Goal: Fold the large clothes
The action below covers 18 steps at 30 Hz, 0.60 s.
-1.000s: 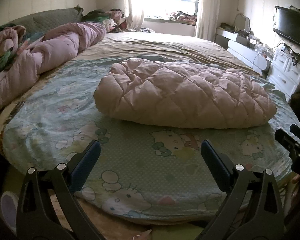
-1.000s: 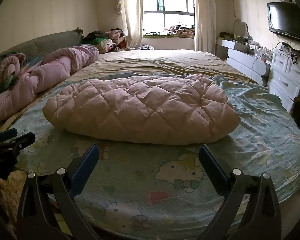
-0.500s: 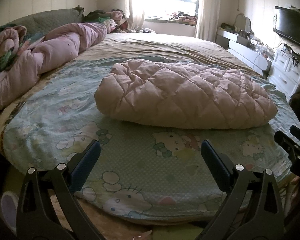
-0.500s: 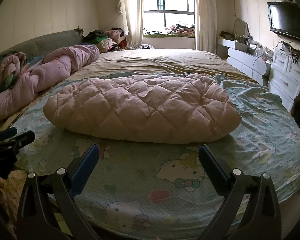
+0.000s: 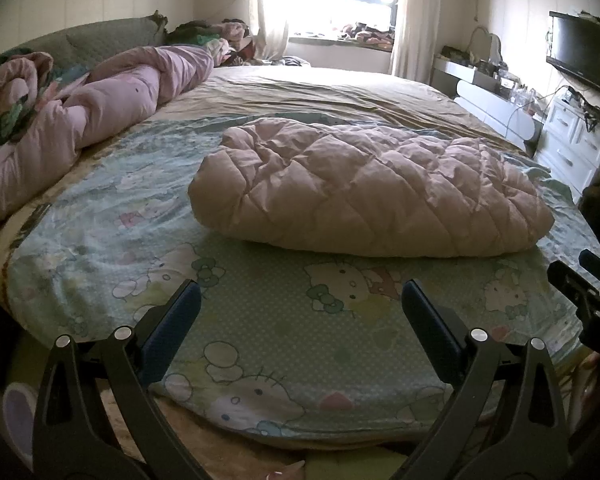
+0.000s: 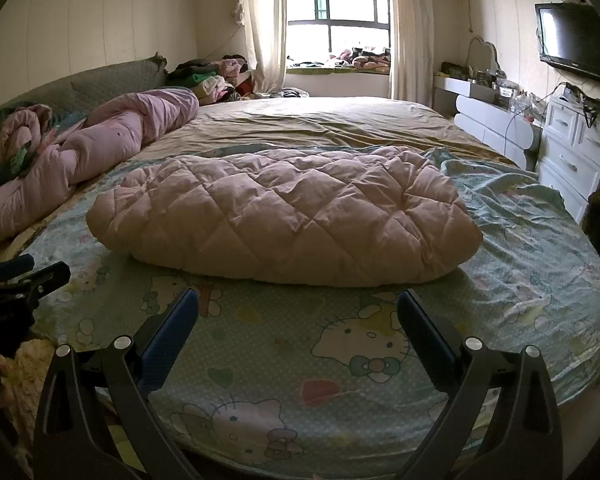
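A pale pink quilted down garment (image 5: 364,196) (image 6: 288,220) lies folded in a puffy bundle on the light blue cartoon-cat sheet (image 5: 260,320) (image 6: 300,360) of a big bed. My left gripper (image 5: 300,292) hovers open over the sheet near the bed's front edge, well short of the bundle, with nothing between its fingers. Over the same stretch of sheet my right gripper (image 6: 298,298) is open too and holds nothing. Each gripper's tip shows at the side of the other's view: the right one (image 5: 580,276), the left one (image 6: 32,272).
A rolled pink duvet (image 5: 92,120) (image 6: 100,140) lies along the bed's left side by a grey headboard (image 6: 112,80). A tan sheet (image 6: 320,120) covers the far half. White drawers (image 6: 572,148), a dresser and a wall television (image 6: 572,36) stand right. Clothes are piled near the window.
Both grippers have crept slightly forward and up toward the bundle; they stay open. The folded garment has not moved.
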### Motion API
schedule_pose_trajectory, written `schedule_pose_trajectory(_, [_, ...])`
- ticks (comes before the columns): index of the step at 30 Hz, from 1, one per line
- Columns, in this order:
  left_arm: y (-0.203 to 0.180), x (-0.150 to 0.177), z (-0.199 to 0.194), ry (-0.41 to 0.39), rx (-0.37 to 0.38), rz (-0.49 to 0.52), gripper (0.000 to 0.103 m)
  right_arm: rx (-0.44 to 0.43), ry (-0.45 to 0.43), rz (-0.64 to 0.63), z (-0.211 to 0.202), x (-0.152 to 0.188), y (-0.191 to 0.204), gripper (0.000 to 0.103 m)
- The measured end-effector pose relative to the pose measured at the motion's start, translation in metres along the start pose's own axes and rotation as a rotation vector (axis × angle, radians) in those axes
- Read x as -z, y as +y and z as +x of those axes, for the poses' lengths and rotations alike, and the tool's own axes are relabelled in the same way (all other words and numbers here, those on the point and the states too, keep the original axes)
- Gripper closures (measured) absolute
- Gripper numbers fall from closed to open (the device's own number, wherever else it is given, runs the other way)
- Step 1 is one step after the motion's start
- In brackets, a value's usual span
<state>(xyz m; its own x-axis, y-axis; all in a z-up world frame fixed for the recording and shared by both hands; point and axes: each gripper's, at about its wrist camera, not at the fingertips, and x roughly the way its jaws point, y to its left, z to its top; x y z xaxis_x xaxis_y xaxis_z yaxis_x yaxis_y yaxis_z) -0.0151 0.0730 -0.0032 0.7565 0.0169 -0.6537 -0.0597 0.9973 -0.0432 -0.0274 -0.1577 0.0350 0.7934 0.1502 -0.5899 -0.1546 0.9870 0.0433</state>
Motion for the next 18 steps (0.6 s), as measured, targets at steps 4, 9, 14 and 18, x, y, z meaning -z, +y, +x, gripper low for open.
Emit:
schedule_pose_trajectory(4, [-0.0005, 0.0001, 0.0004, 0.0, 0.001, 0.002, 0.009, 0.001, 0.001, -0.001, 0.0006, -0.0003, 0.0, 0.004])
schedule_pose_trajectory(9, [-0.0006, 0.0001, 0.0009, -0.001, -0.001, 0.002, 0.009, 0.001, 0.0, 0.001, 0.0004, 0.0014, -0.0006, 0.004])
schedule_pose_trajectory(14, [-0.0008, 0.0005, 0.0012, 0.001, 0.003, 0.007, 0.009, 0.0, 0.003, 0.0, 0.0004, 0.0012, -0.0006, 0.004])
schedule_pose_trajectory(18, [0.0003, 0.0006, 0.0013, -0.002, 0.007, 0.007, 0.009, 0.003, 0.002, 0.0, 0.0009, 0.0014, -0.0007, 0.004])
